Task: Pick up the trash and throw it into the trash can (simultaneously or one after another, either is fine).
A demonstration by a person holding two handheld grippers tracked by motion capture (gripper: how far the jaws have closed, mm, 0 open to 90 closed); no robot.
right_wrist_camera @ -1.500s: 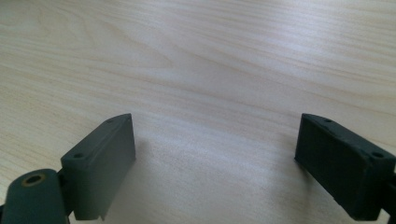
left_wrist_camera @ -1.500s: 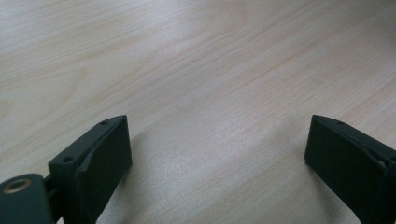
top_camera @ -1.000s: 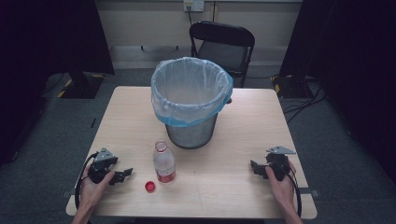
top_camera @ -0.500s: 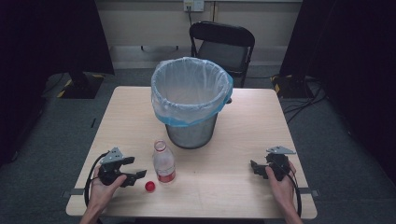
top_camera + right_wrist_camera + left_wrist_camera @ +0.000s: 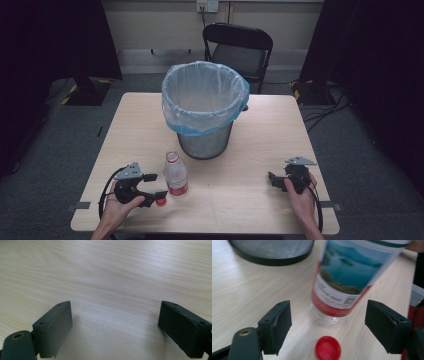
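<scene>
1. Both sets of jaws stand apart, gripping nothing; on my left gripper (image 5: 152,190) they have just been opening, cap and bottle lying ahead in the gap, untouched.
2. Red cap (image 5: 327,348) lies on the table (image 5: 250,195), at 6 o'clock from the upright bottle (image 5: 175,175).
3. Bin (image 5: 205,107) stands at 12 o'clock from the bottle.
4. Right gripper (image 5: 276,181) rests over bare table at 3 o'clock, well apart.

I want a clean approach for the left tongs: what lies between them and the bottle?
In the left gripper view, a loose red cap lies on the table between the open left tongs and the bottle; otherwise that stretch is bare wood.
</scene>
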